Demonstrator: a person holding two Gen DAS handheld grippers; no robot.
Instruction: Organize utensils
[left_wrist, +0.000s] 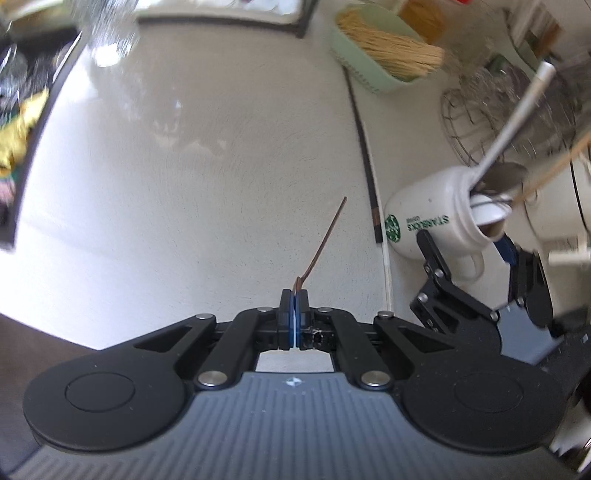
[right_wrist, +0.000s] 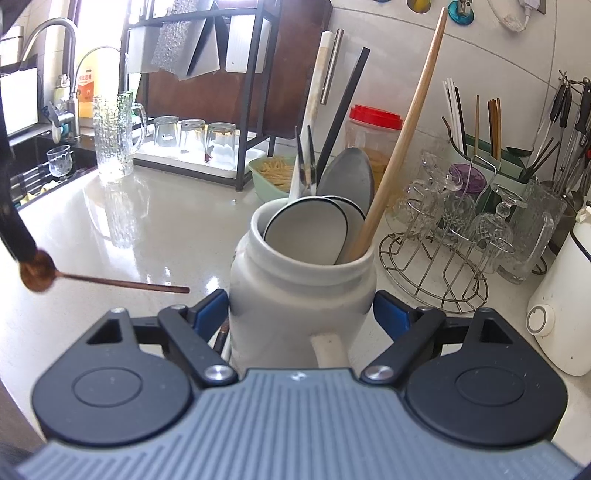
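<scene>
My left gripper (left_wrist: 294, 295) is shut on the bowl of a small brown spoon (left_wrist: 325, 240), held above the pale counter (left_wrist: 184, 184). The right wrist view shows that spoon (right_wrist: 110, 282) at the far left, its handle pointing at the mug. A white mug (right_wrist: 295, 280) stands upright with white spoons (right_wrist: 306, 229), a fork (right_wrist: 304, 162) and a long wooden handle (right_wrist: 399, 147) in it. My right gripper (right_wrist: 301, 308) is open around the mug, and its right pad stands clear of the wall. A dark chopstick (left_wrist: 364, 147) and a white one (left_wrist: 386, 269) lie beside the mug (left_wrist: 424, 218).
A wire rack of glasses (right_wrist: 436, 266) stands right of the mug, with a white appliance (right_wrist: 561, 306) beyond it. Behind are a green basket of sticks (right_wrist: 273, 170), a red-lidded jar (right_wrist: 373, 140) and a chopstick holder (right_wrist: 480, 147). A glass pitcher (right_wrist: 112, 140) and a sink (right_wrist: 37, 173) are on the left.
</scene>
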